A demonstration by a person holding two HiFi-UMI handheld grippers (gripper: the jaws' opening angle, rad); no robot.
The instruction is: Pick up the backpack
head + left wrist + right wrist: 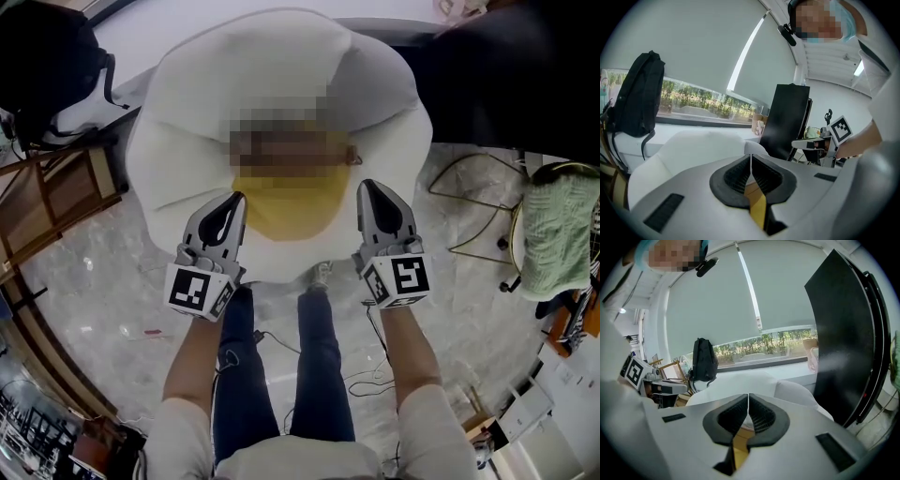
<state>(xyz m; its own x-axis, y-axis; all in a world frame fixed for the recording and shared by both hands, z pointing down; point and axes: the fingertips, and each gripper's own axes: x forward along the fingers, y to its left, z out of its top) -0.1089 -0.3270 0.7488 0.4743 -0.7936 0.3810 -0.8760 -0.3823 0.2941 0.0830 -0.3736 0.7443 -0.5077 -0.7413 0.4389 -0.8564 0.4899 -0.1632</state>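
Seen from above, a black backpack (47, 66) sits far left at ten o'clock. It is just above a wooden chair frame (56, 197) and well apart from both grippers. A large white cushion (281, 84), shaped like a fried egg with a yellow middle, fills the centre. The left gripper (234, 199) is over the cushion's lower edge, at seven o'clock from the yolk. Its claw is clenched on nothing, pads touching. The right gripper (368, 186) is level with it at four o'clock, also clenched and empty. The person's legs (281, 375) in blue jeans show at six o'clock. A green towel (558, 234) is far right at three o'clock.
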